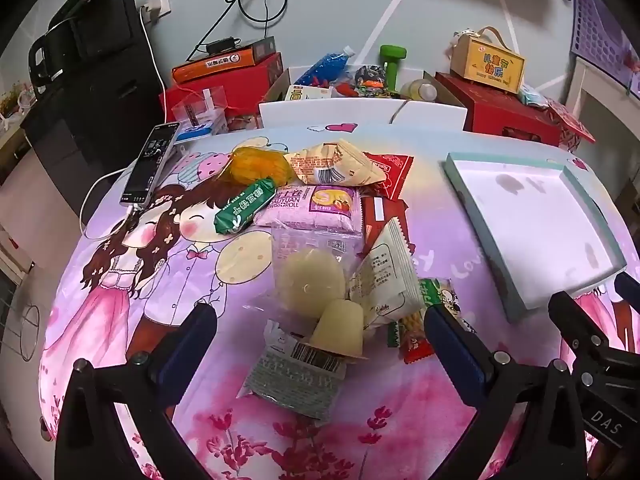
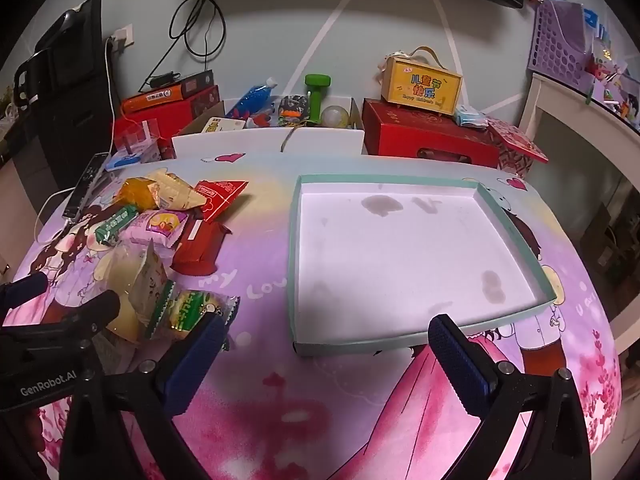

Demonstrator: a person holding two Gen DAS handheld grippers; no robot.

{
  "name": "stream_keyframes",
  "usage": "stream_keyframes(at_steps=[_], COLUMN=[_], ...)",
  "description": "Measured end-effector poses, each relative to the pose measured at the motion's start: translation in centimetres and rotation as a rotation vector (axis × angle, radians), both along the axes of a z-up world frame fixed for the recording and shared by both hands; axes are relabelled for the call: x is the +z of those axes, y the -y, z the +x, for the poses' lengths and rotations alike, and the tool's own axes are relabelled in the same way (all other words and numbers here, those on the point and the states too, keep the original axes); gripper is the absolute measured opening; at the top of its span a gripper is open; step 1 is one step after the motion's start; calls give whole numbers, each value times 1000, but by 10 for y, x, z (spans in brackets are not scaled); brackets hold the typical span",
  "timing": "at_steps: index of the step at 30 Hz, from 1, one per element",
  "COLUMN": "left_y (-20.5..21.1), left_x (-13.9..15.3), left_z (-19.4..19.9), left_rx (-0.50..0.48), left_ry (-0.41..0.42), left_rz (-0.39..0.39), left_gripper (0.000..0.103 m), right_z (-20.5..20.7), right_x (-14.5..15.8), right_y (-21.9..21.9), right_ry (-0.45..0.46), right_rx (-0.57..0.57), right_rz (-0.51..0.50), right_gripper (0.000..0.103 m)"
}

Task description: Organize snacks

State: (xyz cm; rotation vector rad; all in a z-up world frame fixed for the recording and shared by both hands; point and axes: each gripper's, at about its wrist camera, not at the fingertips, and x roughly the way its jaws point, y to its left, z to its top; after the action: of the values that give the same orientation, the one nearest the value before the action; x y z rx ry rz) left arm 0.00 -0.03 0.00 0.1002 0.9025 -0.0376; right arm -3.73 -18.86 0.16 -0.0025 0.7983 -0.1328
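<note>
Dim room, bright pinkish glare mid-table, strong fisheye bending and black vignetting at the edges.

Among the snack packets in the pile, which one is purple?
The Swiss roll packet in the middle of the pile; it alone is purple, lying between the green packet and the red wrappers.

Pale wall (image 2: 280,32) with white diagonal lines, black cabinet (image 1: 100,92) left.

Ahead of the wide-open left gripper (image 1: 320,332) lie 2 pale jelly cups (image 1: 338,326), 2 green packets (image 1: 244,206), 2 red packets (image 1: 390,174) and 1 pink Swiss roll pack (image 1: 312,208), while 1 shallow tray (image 2: 296,240) lies ahead of the right gripper (image 2: 326,346).
</note>
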Motion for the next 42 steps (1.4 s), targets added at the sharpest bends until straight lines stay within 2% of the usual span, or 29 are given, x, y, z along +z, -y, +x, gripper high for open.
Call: stream_keyframes(at_steps=[42], left_y=[-4], left_x=[-9], left_z=[4], left_rx=[24], left_ry=[-44], left_rz=[-9], left_gripper=[103], right_z=[2], right_x=[-5], right_y=[2], right_ry=[-11], right_rx=[-3], right_rz=[5], right_gripper=[103])
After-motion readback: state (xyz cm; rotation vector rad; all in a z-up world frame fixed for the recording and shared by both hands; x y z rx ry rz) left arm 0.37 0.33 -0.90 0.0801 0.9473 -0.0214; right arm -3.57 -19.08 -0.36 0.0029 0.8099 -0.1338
